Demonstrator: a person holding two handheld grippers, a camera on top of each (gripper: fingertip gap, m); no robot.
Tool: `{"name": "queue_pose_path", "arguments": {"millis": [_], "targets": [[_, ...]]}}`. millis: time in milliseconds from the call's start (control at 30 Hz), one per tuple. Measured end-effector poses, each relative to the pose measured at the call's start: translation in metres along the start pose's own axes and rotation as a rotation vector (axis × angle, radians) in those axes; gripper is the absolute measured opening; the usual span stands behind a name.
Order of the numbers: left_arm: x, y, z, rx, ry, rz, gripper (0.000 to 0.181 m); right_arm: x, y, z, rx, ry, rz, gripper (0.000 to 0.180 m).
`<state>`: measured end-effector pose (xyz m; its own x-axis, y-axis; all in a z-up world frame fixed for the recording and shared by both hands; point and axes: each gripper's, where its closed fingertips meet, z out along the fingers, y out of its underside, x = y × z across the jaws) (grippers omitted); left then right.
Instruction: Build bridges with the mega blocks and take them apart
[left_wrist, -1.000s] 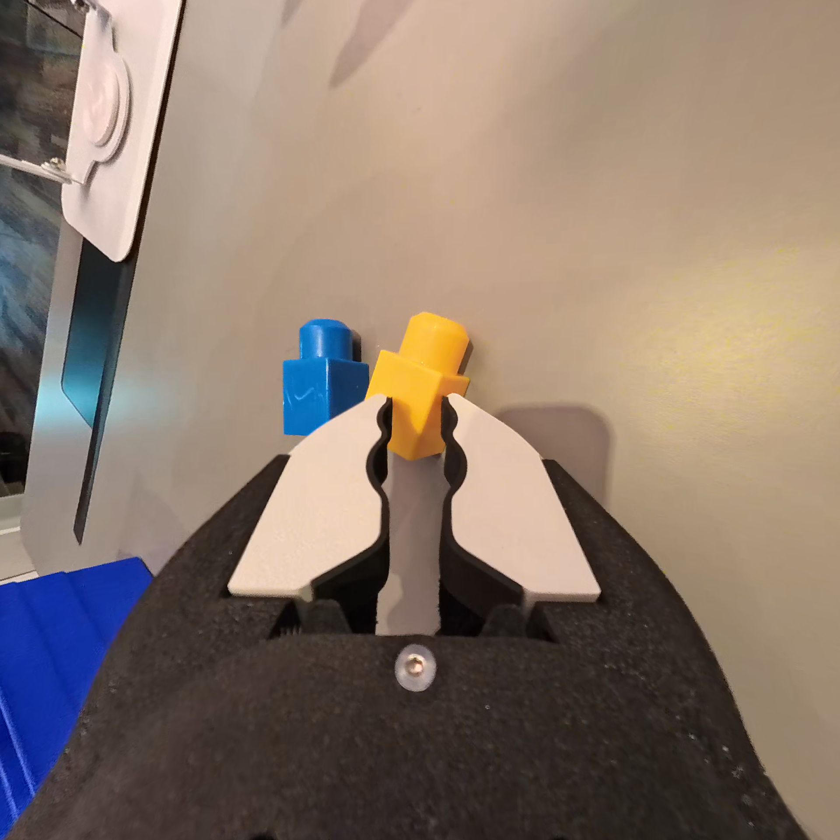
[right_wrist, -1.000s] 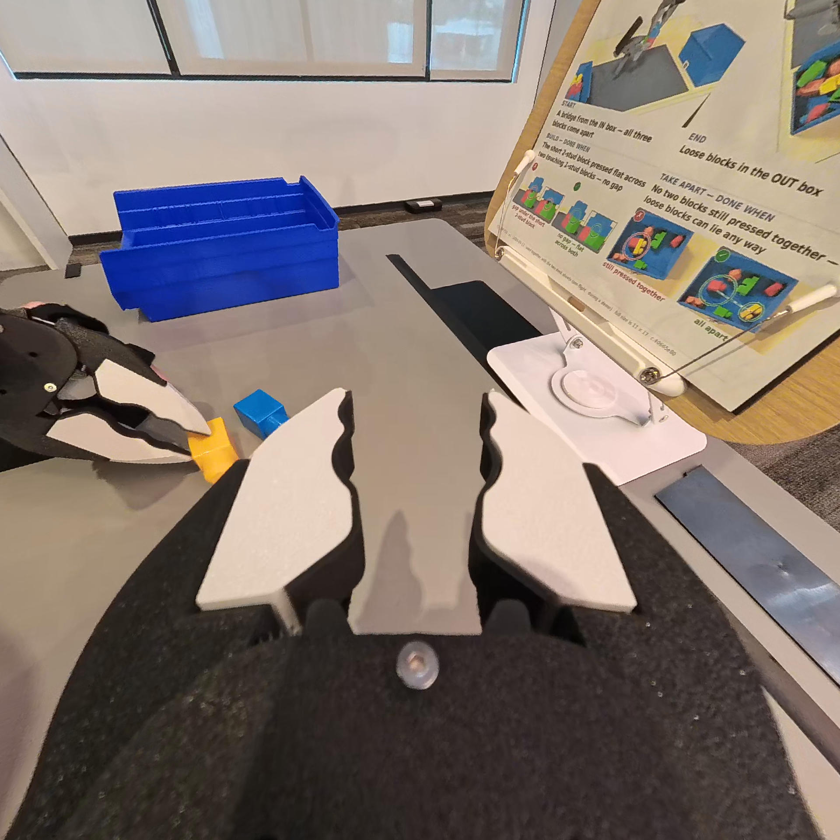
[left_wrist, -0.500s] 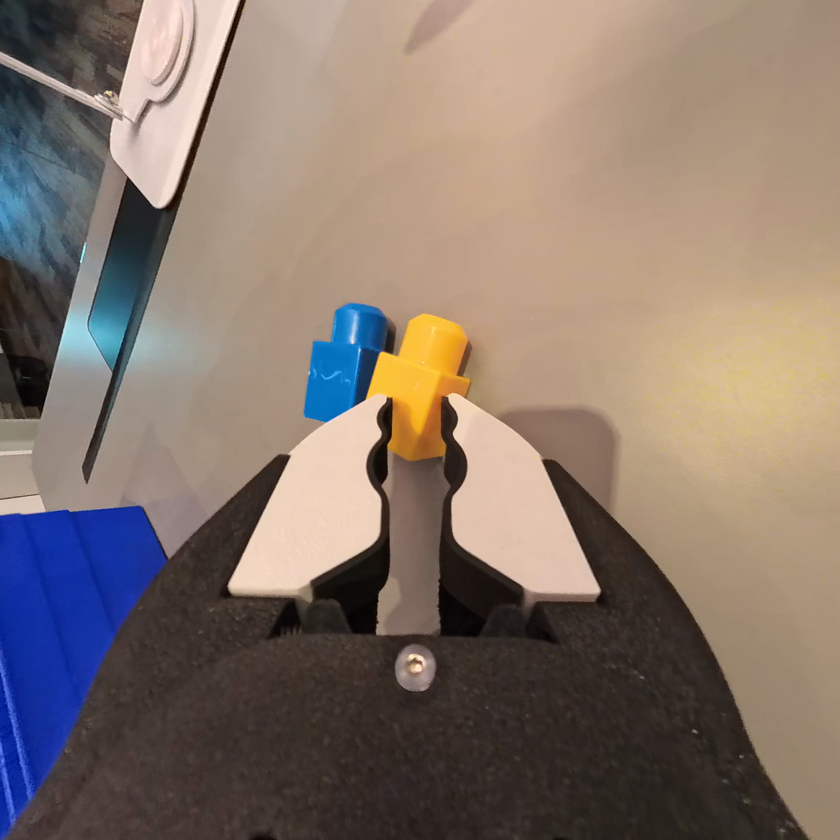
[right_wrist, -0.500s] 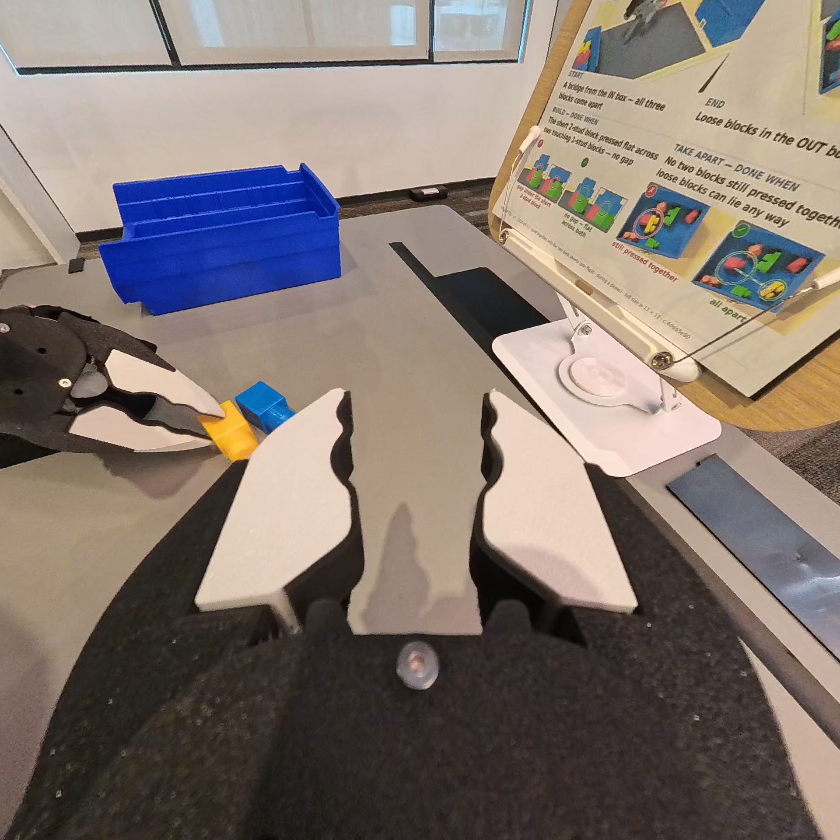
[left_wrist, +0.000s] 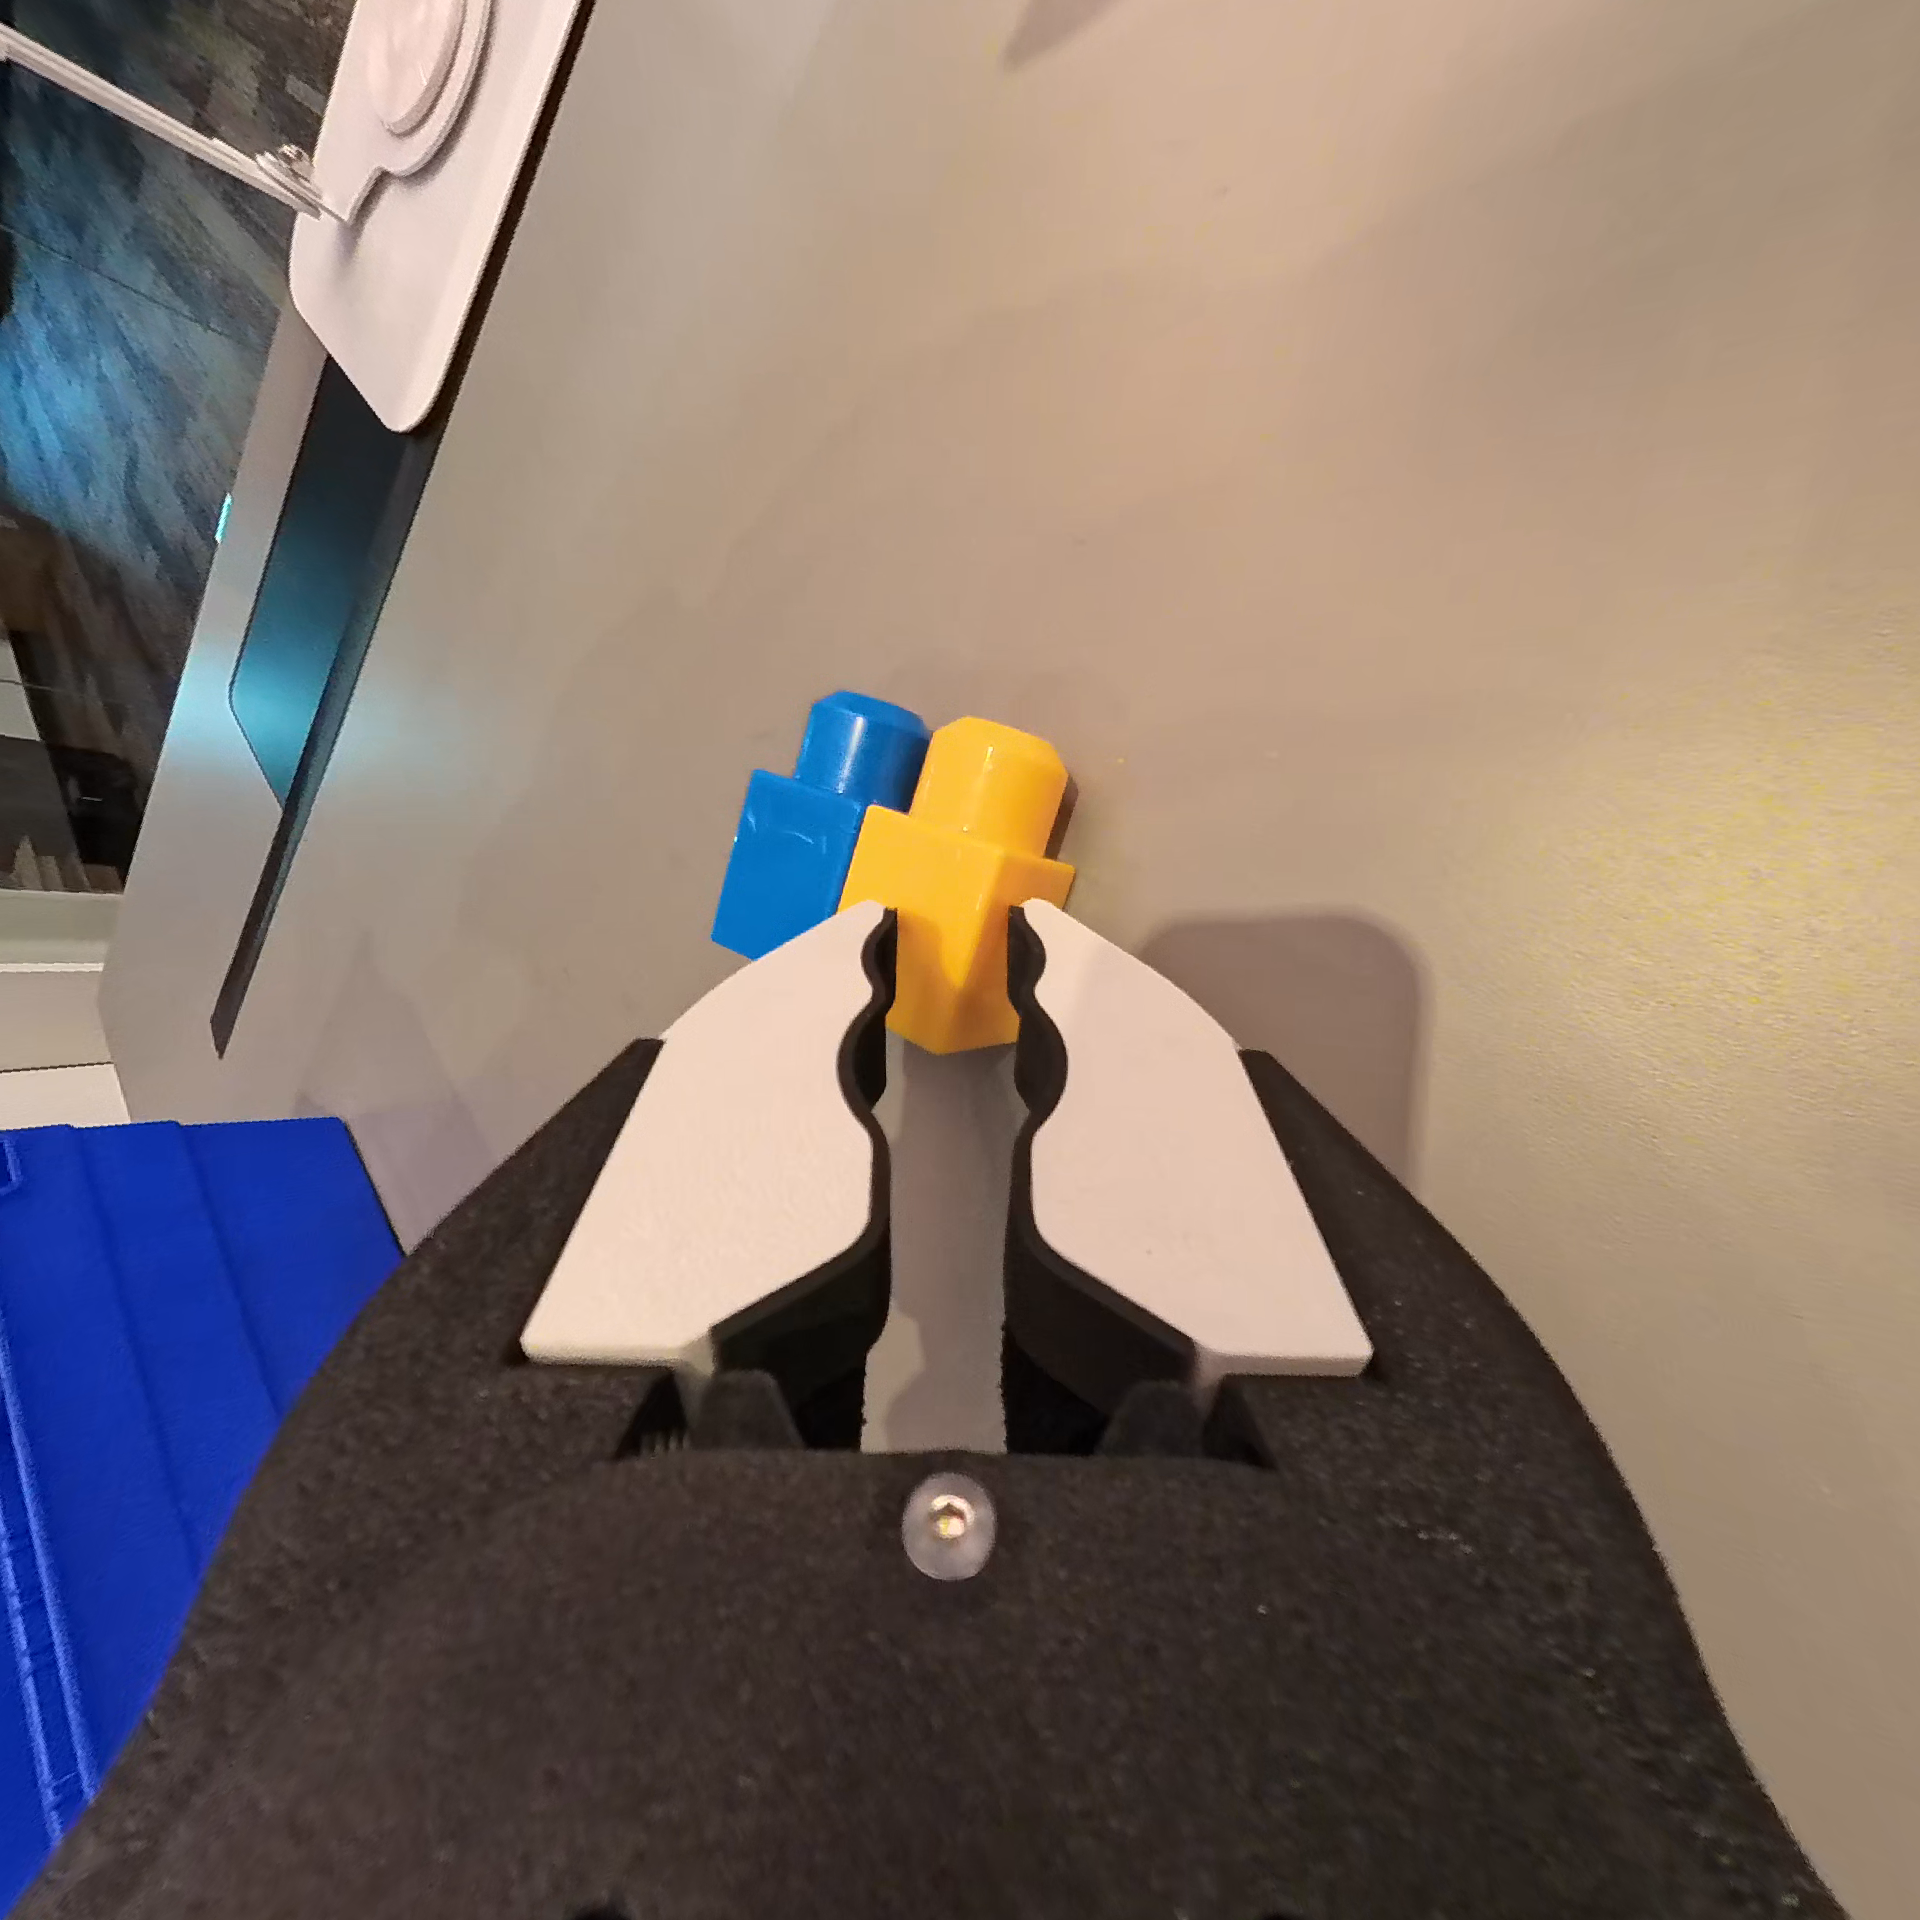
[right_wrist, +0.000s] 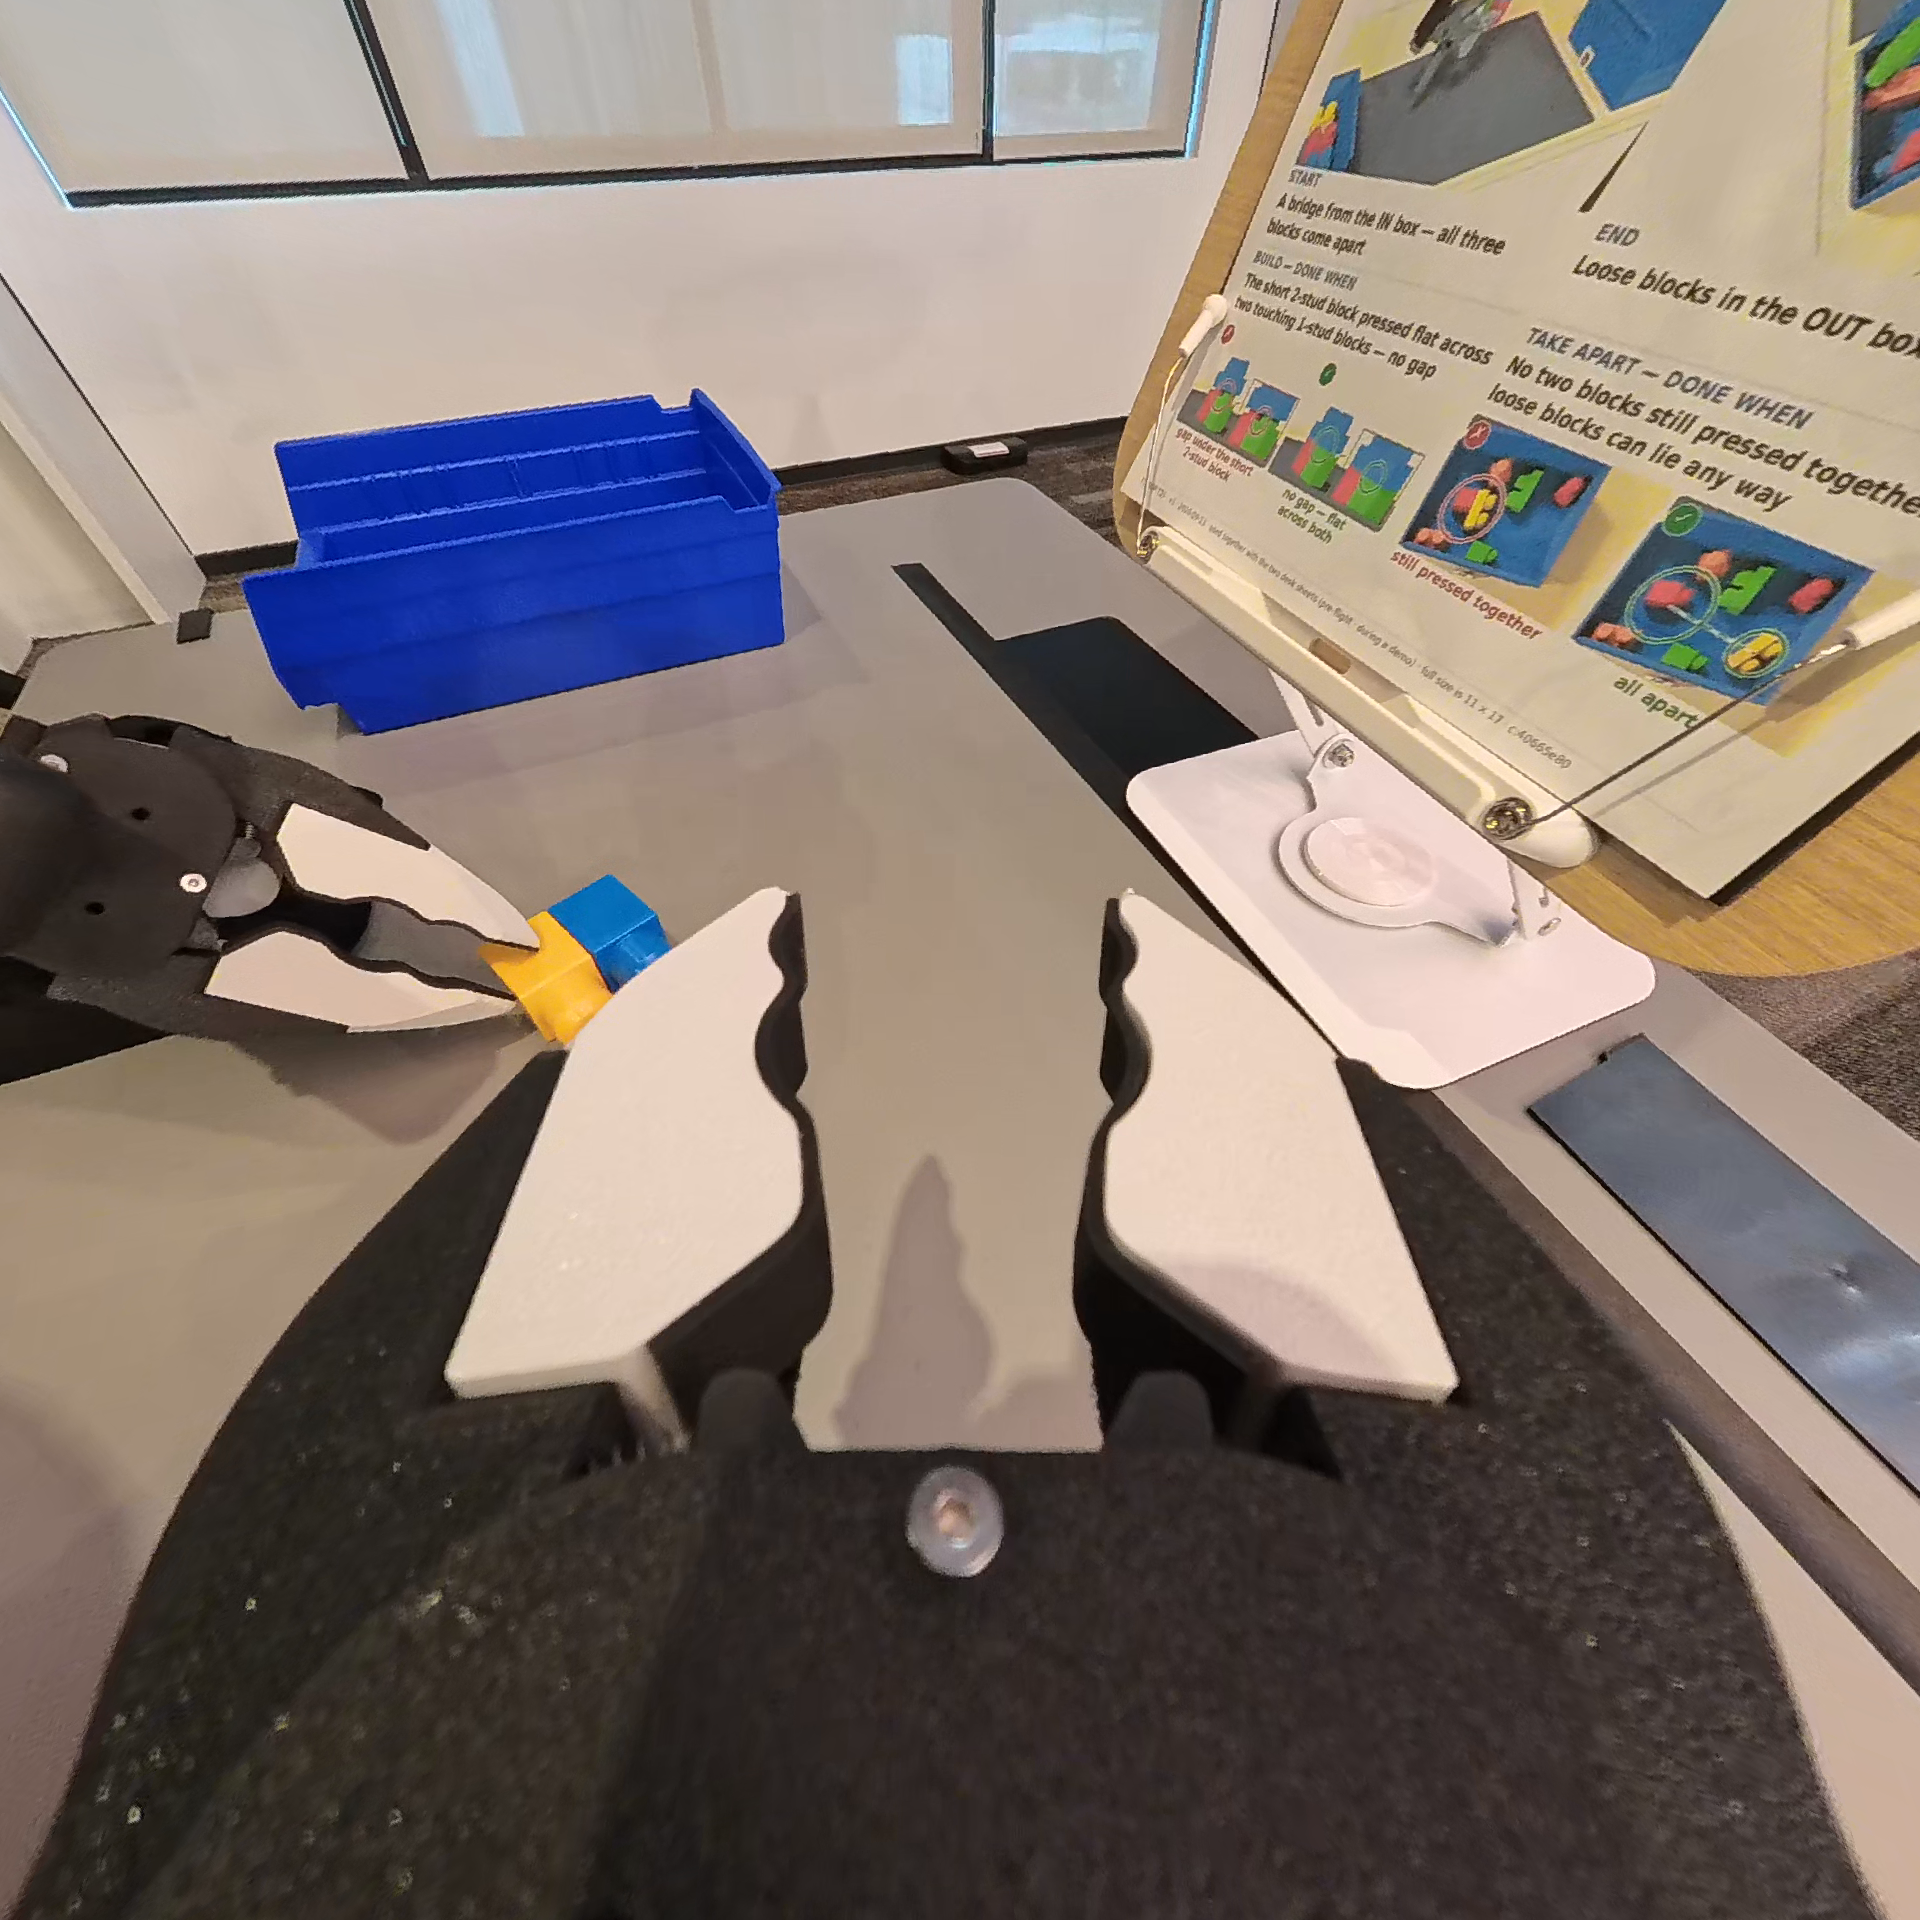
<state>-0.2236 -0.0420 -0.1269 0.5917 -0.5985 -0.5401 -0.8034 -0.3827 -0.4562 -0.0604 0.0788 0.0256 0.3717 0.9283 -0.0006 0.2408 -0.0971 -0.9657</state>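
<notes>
The left tool, clenched on the yellow block, has slid it along the surface against the blue block; the piers now touch. The right tool hangs released.

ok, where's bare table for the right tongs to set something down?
Open grey table ahead of the right tongs, bordered by the blue bin, black strip and white stand base. Crowded at left: left tongs clamp the yellow block beside the blue block.
</notes>
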Motion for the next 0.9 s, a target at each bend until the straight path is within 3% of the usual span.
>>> {"name": "queue_pose_path", "arguments": {"millis": [167, 333, 533, 733, 867, 900], "targets": [[-0.001, 0.000, 0.000, -0.004, -0.005, -0.013, 0.020, 0.000, 0.002, 0.001, -0.004, -0.005, 0.007, 0.054], [-0.012, -0.012, -0.024, 0.048, -0.033, -0.045, 0.032, 0.000, 0.004, 0.002, -0.012, -0.013, 0.010, 0.054], [-0.051, -0.011, -0.079, 0.196, 0.004, -0.301, 0.032, -0.004, 0.010, 0.005, -0.040, -0.034, 0.007, 0.055], [-0.190, 0.065, -0.148, 0.149, -0.203, -0.455, 0.026, -0.005, 0.024, 0.016, -0.078, -0.052, 0.036, 0.055], [-0.245, 0.145, -0.147, -0.069, -0.064, -0.471, 0.010, -0.007, 0.034, 0.025, -0.113, -0.072, 0.055, 0.055], [-0.251, 0.166, -0.139, -0.121, -0.022, -0.452, 0.015, -0.009, 0.034, 0.026, -0.118, -0.080, 0.056, 0.055]]}}
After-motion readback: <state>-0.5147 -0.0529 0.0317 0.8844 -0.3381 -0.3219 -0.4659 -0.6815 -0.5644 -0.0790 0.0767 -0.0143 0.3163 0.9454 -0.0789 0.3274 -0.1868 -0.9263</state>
